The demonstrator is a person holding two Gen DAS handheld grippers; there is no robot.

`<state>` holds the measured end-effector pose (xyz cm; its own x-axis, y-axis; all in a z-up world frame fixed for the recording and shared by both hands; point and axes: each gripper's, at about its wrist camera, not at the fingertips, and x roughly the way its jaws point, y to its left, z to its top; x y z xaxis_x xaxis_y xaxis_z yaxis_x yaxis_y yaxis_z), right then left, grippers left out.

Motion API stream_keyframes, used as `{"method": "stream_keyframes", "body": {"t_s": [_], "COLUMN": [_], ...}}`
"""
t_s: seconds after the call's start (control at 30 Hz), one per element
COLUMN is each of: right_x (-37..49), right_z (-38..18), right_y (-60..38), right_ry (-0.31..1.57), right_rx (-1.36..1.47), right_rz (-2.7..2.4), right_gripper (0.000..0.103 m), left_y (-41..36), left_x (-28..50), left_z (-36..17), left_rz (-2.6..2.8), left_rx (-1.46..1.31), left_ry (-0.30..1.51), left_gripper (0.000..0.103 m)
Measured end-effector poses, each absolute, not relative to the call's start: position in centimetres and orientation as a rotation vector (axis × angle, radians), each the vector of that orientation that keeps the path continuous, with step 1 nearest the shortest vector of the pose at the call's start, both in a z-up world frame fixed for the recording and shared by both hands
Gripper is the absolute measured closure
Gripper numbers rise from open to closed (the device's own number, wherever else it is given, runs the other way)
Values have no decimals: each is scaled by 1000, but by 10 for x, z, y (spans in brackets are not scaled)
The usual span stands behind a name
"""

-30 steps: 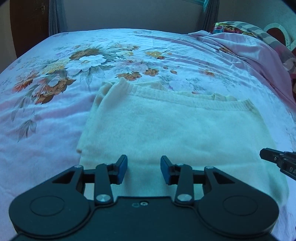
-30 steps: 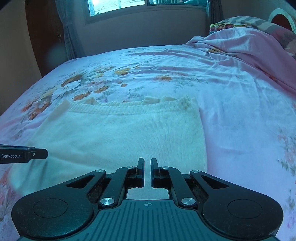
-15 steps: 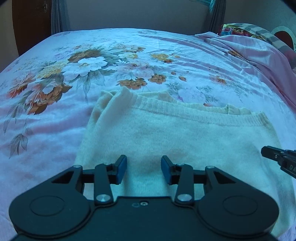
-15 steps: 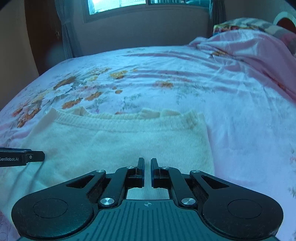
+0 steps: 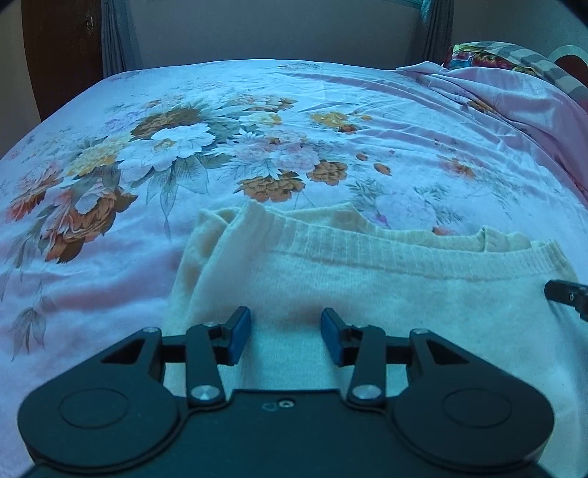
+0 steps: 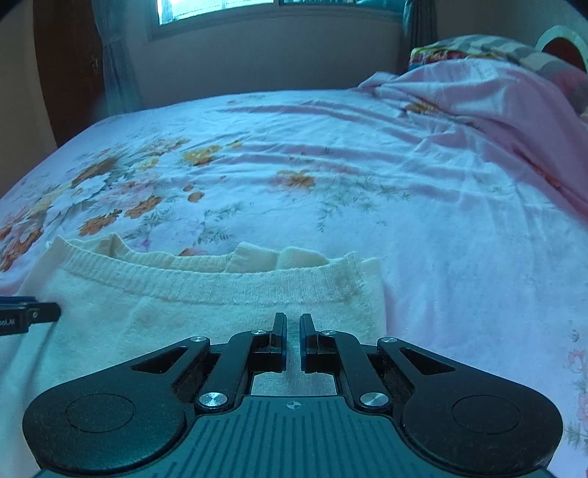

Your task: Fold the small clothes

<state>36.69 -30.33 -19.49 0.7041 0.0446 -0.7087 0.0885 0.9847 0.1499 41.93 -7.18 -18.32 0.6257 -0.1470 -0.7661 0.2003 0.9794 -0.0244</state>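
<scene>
**Two grippers hovering over a cream knit on the flowered bed**

A cream knitted garment (image 5: 386, 294) is lying folded flat on the floral bedsheet (image 5: 220, 154), its ribbed hem (image 6: 205, 279) facing the far side of the bed and a second layer peeking out just behind that band. The left gripper (image 5: 286, 336) is hanging over the near left part of the knit with its blue-padded jaws spread wide apart, nothing between them but the fabric below. Whether the pads are touching the cloth I cannot tell.

The right gripper (image 6: 293, 340) is sitting over the near right part of the same garment, close to its right edge. Its jaws are drawn almost together, only a thin slit showing between them; I cannot tell whether any cloth is pinched in that slit.

Each gripper's tip is poking into the other camera's side edge. A rumpled pink blanket (image 6: 496, 103) is lying heaped along the right side of the bed, with a patterned pillow (image 5: 488, 59) beyond it, and a window (image 6: 257, 7) is glowing above the far wall.
</scene>
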Motion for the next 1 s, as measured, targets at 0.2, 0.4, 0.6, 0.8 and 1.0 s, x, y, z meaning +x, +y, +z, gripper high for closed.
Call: {"method": "stream_keyframes", "body": {"t_s": [0.2, 0.4, 0.6, 0.8, 1.0], "right_x": [386, 378, 376, 381, 390], "right_z": [-208, -185, -183, -191, -203], "right_y": [-301, -313, -330, -340, -334], "right_ry": [819, 741, 712, 750, 799], "right_rx": [109, 102, 146, 215, 198], "right_rz": [-40, -33, -81, -41, -3], "right_gripper": [98, 98, 27, 63, 94], "left_y": [-73, -61, -51, -54, -50], "left_x": [436, 426, 437, 451, 451], "left_z": [-187, -164, -164, -180, -182], "left_rz": [-176, -181, -152, -216, -228], "left_rx": [44, 61, 79, 106, 58], "left_ry": [884, 788, 784, 839, 826], "left_gripper": [63, 63, 61, 72, 98]}}
